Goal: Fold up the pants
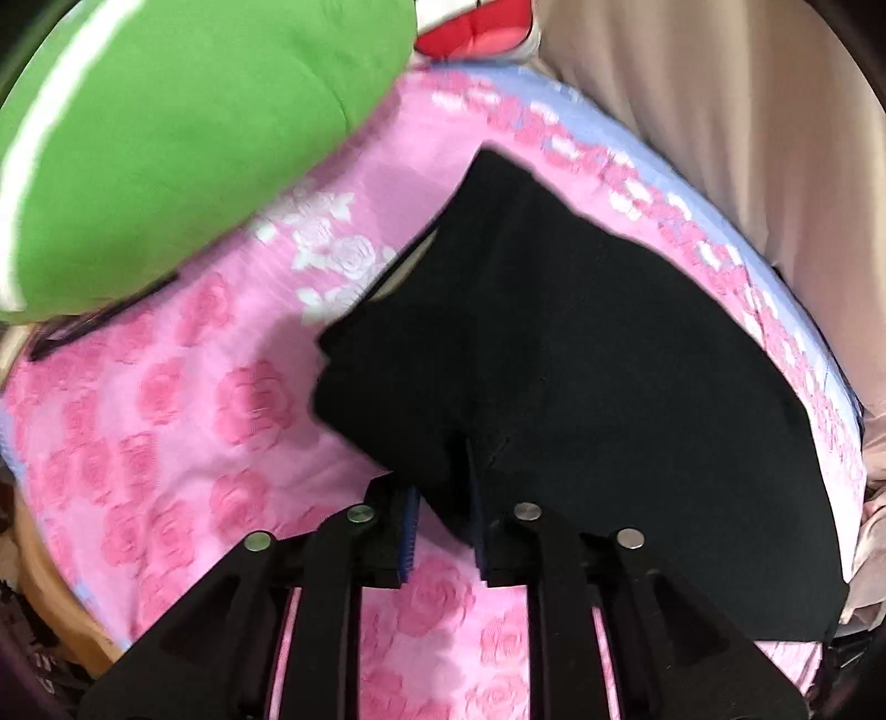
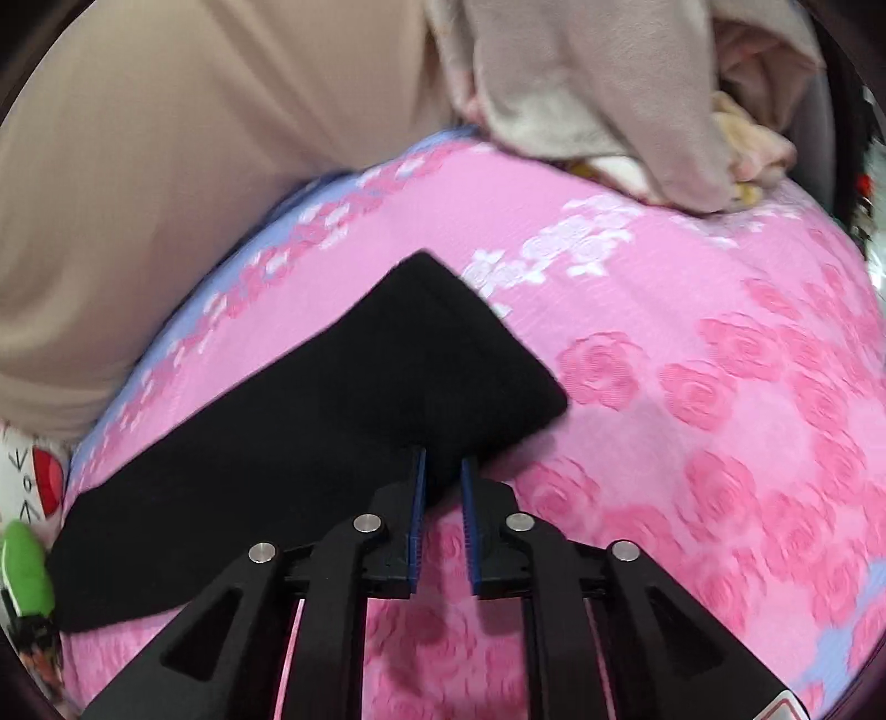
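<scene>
Black pants [image 1: 581, 343]: dark, featureless fabric lying on a pink rose-patterned bedspread [image 1: 183, 399] with a pale blue border band; in the left wrist view the garment spreads from the lower right up to a pointed corner near the middle, with a small gap of lighter lining showing at its left edge; in the right wrist view [image 2: 310, 410] it runs as a broad band from the lower left to a pointed corner at centre, its near edge slightly raised off the bedspread. Left hand-held gripper [image 1: 443, 487]: black linkage arms with blue ribbed pads, the two fingers a narrow way apart with a fold of the pants' near edge running down between them; the fabric looks pinched there, though dark cloth against dark fingers makes the contact hard to read. Right hand-held gripper [image 2: 443, 471]: same build, fingers narrowly apart, tips at the near edge of the pants with the hem sitting between the blue pads; whether the pads press the cloth cannot be told. Green cushion [image 1: 183, 138]: large, with a white stripe, resting at the upper left of the bedspread. Red-and-white item [image 1: 476, 27]: partly visible beyond the cushion. Beige curtain-like fabric [image 2: 166, 183]: hangs along the bed's far side. Beige and cream clothing heap [image 2: 620, 105]: lies on the bedspread's far corner, well apart from the pants.
</scene>
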